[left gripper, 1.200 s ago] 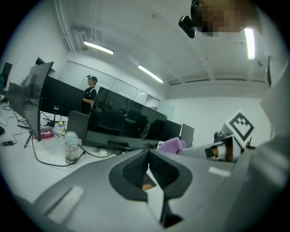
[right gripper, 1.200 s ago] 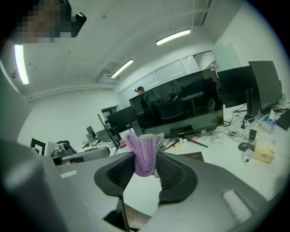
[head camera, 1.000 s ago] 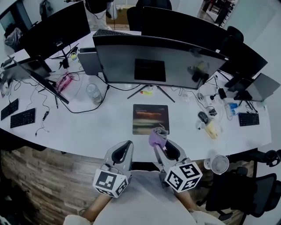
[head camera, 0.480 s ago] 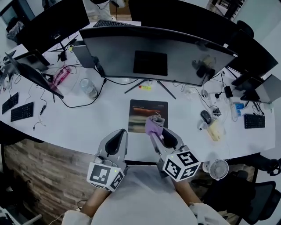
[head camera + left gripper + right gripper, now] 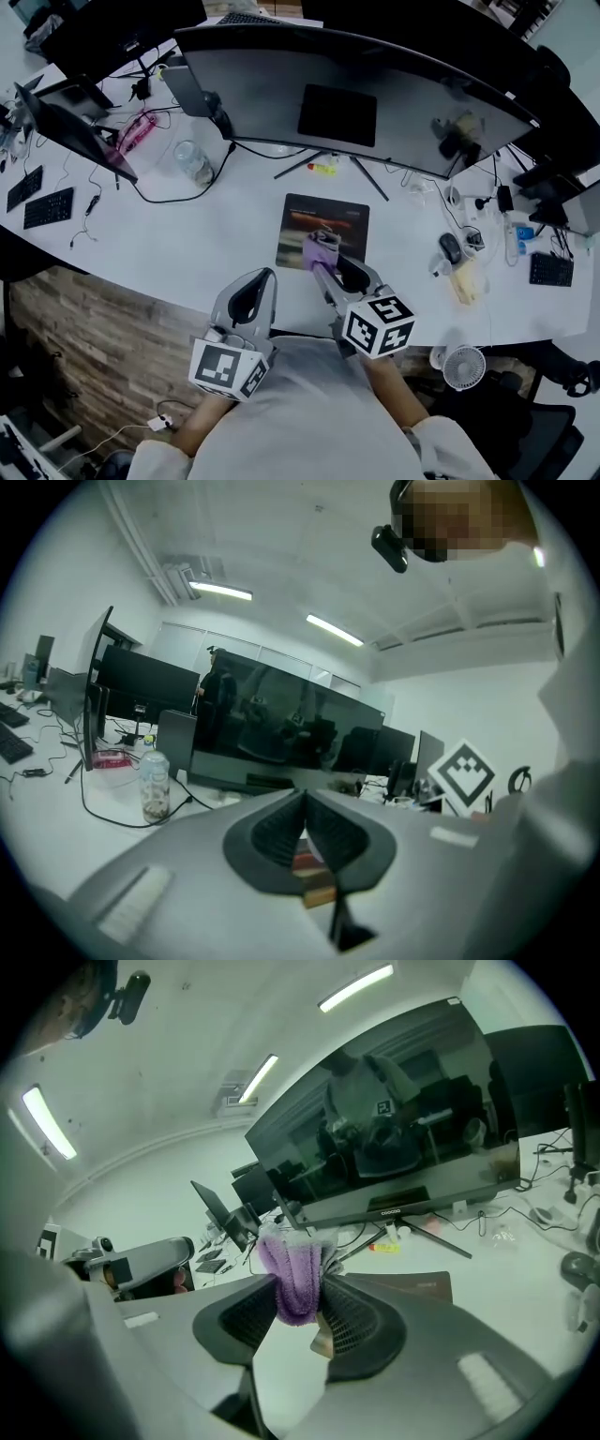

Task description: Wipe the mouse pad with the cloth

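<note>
At the left, the clear jar (image 5: 192, 161) is standing on the white desk (image 5: 216, 246) by a black cable. The left gripper (image 5: 266, 276) is hovering over the desk's near edge, its jaws pressed together with nothing between them. Just to its right, the right gripper (image 5: 324, 263) is clamping the purple cloth (image 5: 321, 248), which is bunching up above its jaws. The cloth is sitting over the near edge of the dark mouse pad (image 5: 328, 217), which is lying flat in front of the big monitor (image 5: 356, 103). Contact cannot be told. Farther right, a mouse (image 5: 450, 247) is resting.
</note>
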A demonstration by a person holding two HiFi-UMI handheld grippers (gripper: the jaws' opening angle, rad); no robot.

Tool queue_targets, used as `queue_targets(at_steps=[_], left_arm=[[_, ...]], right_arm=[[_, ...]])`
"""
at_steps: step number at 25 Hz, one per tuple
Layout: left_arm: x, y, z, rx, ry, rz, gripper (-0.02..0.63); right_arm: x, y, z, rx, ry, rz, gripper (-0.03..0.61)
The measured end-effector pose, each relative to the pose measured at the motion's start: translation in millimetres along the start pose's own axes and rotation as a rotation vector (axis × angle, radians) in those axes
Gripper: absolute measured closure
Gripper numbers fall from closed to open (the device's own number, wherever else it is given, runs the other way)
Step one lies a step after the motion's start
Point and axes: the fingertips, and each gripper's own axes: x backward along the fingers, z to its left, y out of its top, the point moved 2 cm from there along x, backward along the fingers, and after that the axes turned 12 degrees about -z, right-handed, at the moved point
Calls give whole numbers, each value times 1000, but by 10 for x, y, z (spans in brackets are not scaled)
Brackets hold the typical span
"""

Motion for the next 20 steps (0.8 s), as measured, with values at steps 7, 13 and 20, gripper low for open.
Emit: queue_targets(at_steps=[7,13,20], left_arm=[[-211,-55,262,9,31,-4,614],[-399,-170,409,34,26,27,614],[-511,-227,554,78,23,48,614]], right_arm=[[-412,-103,-172,-26,-45,31,443],[-814,-252,-340,-77,-63,90,445],[-1226,-475,-609,-149,-92,147,445]])
